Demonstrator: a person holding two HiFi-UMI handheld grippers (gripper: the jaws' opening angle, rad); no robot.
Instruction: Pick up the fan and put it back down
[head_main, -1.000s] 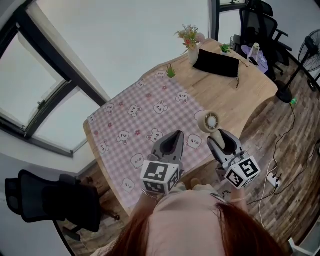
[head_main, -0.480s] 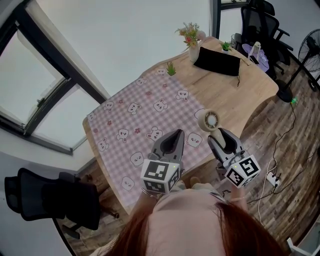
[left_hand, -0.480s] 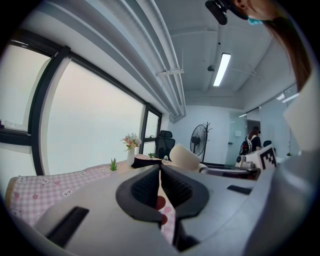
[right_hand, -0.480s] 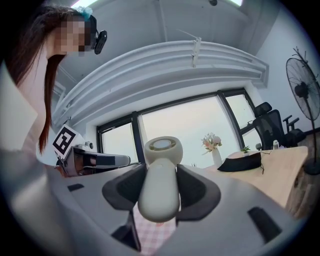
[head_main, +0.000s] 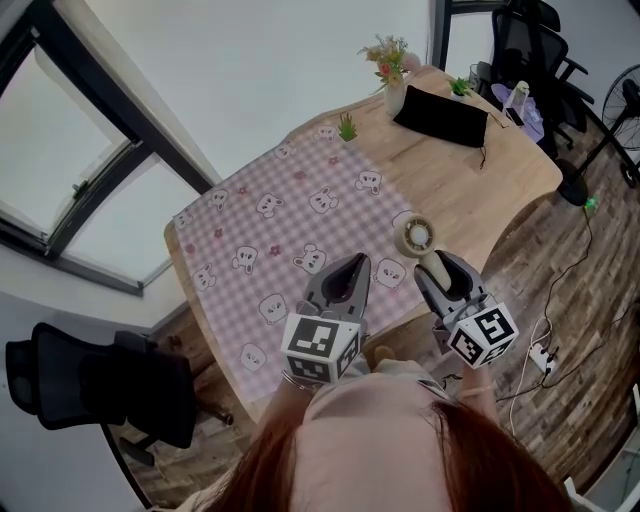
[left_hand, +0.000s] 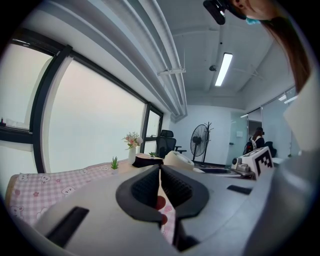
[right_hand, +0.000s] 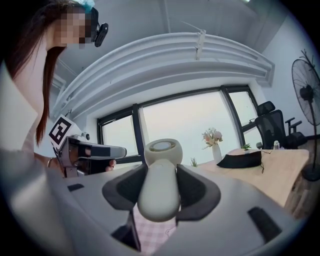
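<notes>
A small cream hand fan has its round head (head_main: 415, 237) over the near right edge of the pink checked cloth (head_main: 270, 230). My right gripper (head_main: 445, 280) is shut on its handle (right_hand: 159, 192), and the head (right_hand: 163, 149) points away from the jaws. I cannot tell whether the fan touches the table. My left gripper (head_main: 345, 282) hovers just left of it over the cloth's near edge, its jaws shut (left_hand: 160, 186) with nothing between them. In the left gripper view the fan (left_hand: 177, 159) shows just past the jaws.
The wooden table (head_main: 480, 190) carries a black pouch (head_main: 440, 115), a vase of flowers (head_main: 392, 75) and a small green plant (head_main: 347, 128) at its far end. Office chairs (head_main: 100, 390) (head_main: 530, 40) and a standing floor fan (right_hand: 306, 85) surround the table.
The head view has shifted slightly. Both grippers and the fan keep their places.
</notes>
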